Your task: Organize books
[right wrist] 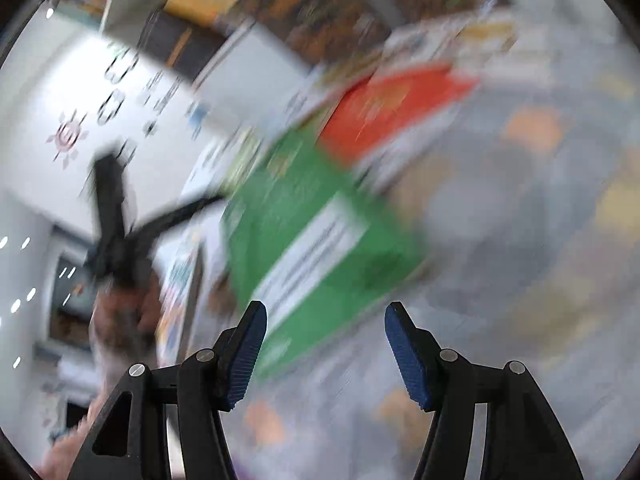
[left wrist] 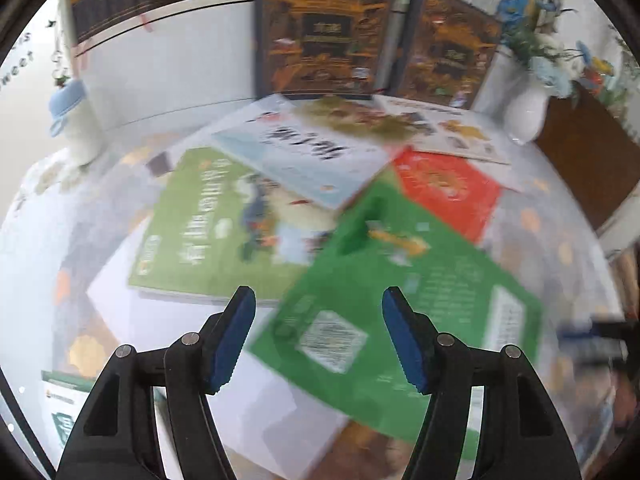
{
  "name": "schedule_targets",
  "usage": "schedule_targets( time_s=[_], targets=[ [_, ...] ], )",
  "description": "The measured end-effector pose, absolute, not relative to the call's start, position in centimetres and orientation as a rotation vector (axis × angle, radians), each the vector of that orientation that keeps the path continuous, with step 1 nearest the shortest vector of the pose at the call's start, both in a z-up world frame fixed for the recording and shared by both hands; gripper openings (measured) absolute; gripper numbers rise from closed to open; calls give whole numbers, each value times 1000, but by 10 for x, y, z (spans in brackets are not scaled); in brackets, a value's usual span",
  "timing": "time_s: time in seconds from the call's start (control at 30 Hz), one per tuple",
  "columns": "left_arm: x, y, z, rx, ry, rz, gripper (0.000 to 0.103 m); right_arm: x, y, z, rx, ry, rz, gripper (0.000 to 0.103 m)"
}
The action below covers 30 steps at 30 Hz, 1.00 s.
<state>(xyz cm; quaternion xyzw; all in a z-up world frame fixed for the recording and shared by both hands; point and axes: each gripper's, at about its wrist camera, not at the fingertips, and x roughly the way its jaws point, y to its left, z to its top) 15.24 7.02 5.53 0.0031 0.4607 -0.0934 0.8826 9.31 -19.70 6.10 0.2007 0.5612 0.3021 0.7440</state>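
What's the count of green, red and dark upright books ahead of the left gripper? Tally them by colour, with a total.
Green: 2, the pale green book and the bright green book
Red: 1, the red book
Dark, upright: 2, the left dark book and the right dark book
Total: 5

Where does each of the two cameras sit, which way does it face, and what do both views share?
Left wrist: sits on the left hand-held gripper, facing down-forward over scattered books toward two dark upright books; its own open fingers show.
Right wrist: sits on the right hand-held gripper, facing down across the table, blurred; its open fingers and the other gripper at left show.
Shared: the dark green book and red book.
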Motion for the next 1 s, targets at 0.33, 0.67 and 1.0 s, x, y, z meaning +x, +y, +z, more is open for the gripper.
schedule_targets(
  time_s=[0.33, 0.67, 1.0],
  targets=[
    [137, 65, 36, 16, 1057, -289, 66, 54, -134, 46, 316, 1219, 649, 61],
    [69, 60, 70, -6, 981, -397, 64, 19, -157, 94, 211, 1151, 631, 60],
    [58, 45, 172, -71, 659, -421, 64, 63, -195, 183, 350, 774, 567, 60]
  ],
)
